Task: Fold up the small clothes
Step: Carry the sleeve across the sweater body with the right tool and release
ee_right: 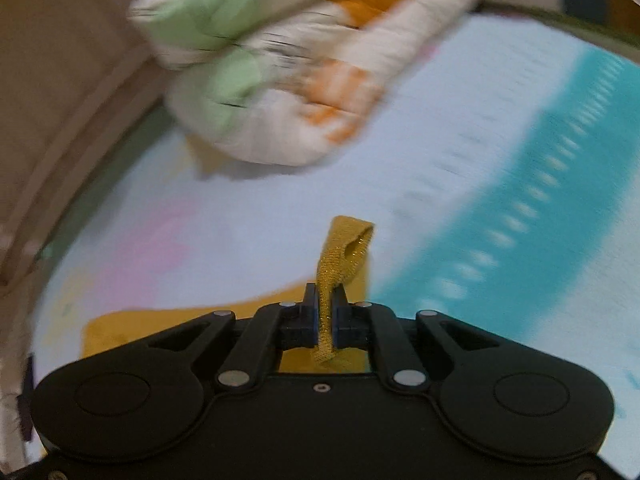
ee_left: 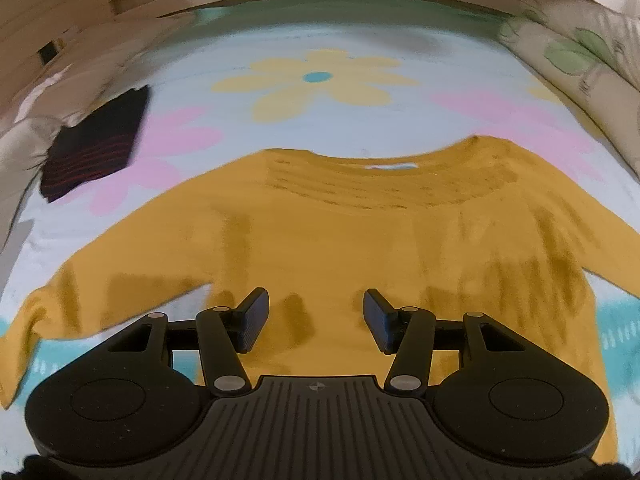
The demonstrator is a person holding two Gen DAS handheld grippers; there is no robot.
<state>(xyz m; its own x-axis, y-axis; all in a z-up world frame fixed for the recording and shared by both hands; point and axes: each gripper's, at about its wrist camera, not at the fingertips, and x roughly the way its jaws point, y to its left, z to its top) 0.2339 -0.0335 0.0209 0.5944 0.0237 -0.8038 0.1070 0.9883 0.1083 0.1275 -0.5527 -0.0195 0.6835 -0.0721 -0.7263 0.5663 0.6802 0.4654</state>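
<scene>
Fabric of the mustard sweater [ee_right: 340,264] sits pinched in our closed right claw [ee_right: 327,312]. Our left claw [ee_left: 316,316] hovers open above the sweater's lower body, spread flat on the flowered bedsheet [ee_left: 320,76].

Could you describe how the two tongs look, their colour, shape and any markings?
Both the left tongs and the right tongs are matte black, with two round housings, linkage arms with silver rivets, and dark blue ribbed fingertip pads. No cables or sleeves show.
</scene>
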